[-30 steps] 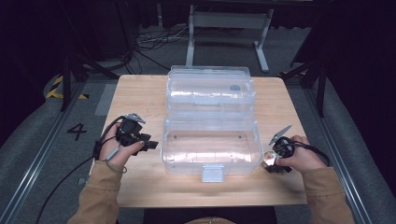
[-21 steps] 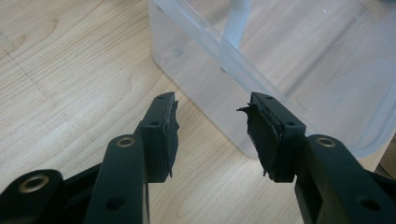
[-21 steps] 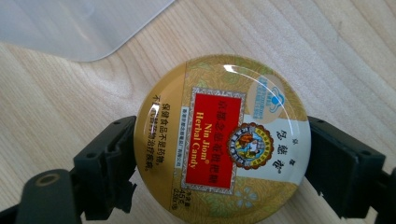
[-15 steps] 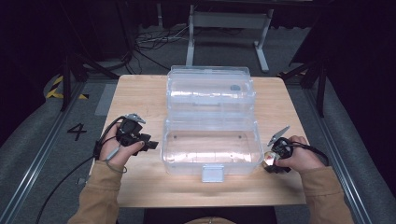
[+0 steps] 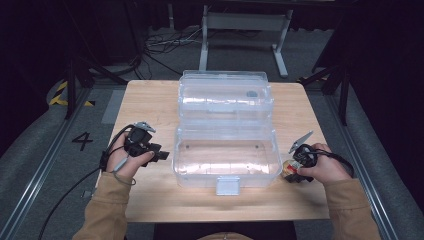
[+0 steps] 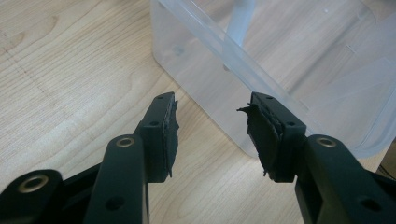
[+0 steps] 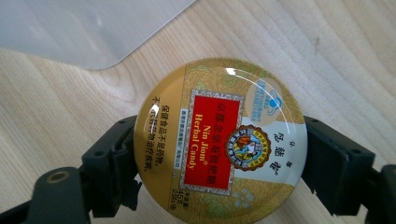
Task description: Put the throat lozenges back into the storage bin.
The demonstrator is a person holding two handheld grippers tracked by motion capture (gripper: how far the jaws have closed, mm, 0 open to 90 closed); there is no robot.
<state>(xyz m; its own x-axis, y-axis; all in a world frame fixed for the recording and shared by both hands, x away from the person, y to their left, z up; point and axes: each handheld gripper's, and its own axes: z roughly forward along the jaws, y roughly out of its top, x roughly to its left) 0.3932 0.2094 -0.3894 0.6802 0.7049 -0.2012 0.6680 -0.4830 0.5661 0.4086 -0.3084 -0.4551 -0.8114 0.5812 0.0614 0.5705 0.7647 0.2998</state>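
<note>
A person seated at the near edge of a wooden table (image 5: 150, 100) works with two hand-held grippers. A clear plastic storage box (image 5: 227, 155) stands at the table's centre, its hinged lid (image 5: 225, 95) thrown back toward the far side, its interior apparently bare, and a latch tab (image 5: 227, 186) at the middle of its near wall.

Right gripper (image 5: 295, 167): rests low over the table just to the right of the box's near right corner. Its jaws are clamped on opposite sides of a round gold candy tin (image 7: 219, 140), labelled in red "Nin Jiom Herbal Candy" and lying flat, face up, between the pads. In the high view the tin (image 5: 288, 167) appears as a small gold disc just beside the box wall, outside it.

Left gripper (image 6: 212, 135): jaws spread and bare, with nothing between the pads, hovering over the table at the left of the box, its tips pointed toward the near left corner (image 6: 243, 144) of the box.

Step in hand, by judgement: the tin is grasped but not yet placed; the work looks to be stowing it in the open box. The next move calls for raising the tin clear of the box rim, carrying it left over the opening, lowering it to the floor of the box, and then releasing. The left gripper seems placed to steady the box, or later to bring down the lid.
</note>
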